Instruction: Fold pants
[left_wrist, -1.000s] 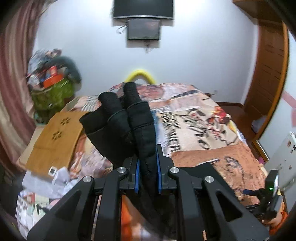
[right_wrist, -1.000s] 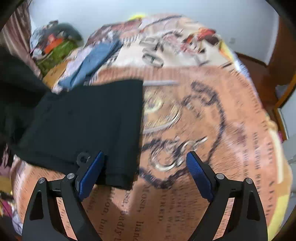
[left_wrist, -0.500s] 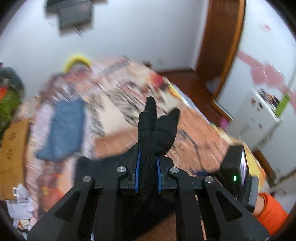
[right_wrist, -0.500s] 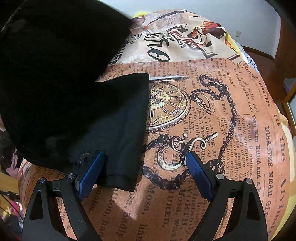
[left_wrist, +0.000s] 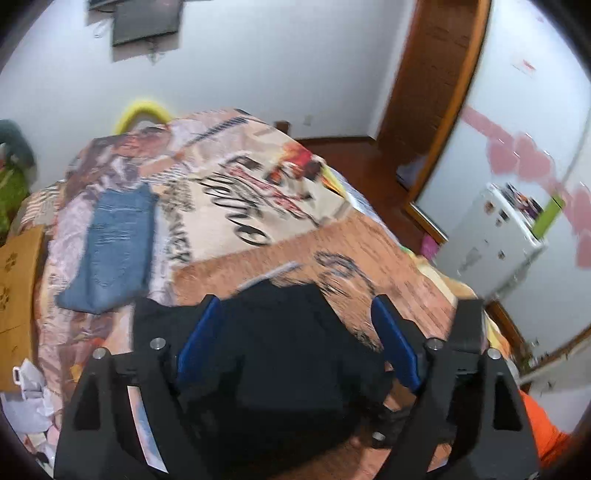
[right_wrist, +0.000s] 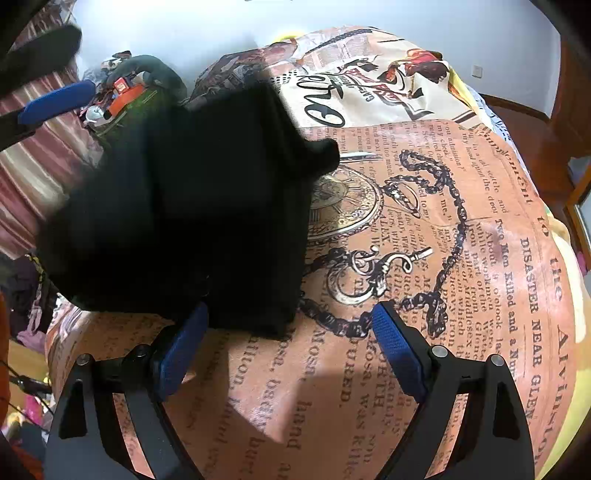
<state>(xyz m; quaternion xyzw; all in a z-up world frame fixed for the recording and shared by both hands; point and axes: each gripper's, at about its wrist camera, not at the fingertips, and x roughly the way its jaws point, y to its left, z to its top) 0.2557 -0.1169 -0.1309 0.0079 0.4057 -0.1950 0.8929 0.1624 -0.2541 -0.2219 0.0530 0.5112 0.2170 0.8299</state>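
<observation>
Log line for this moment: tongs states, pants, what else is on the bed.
left tongs: open over pants | right tongs: open at near edge | black pants: folded over on bedspread | folded jeans: apart, far side

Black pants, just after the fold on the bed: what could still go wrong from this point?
1. The black pants lie bunched, with a corner poking out past the layer beneath, so the fold may end up uneven unless smoothed.
2. The open right gripper sits at the near hem; its left finger is very near the cloth and could snag it.
3. The open left gripper hovers over the fabric and might drag it.
</observation>
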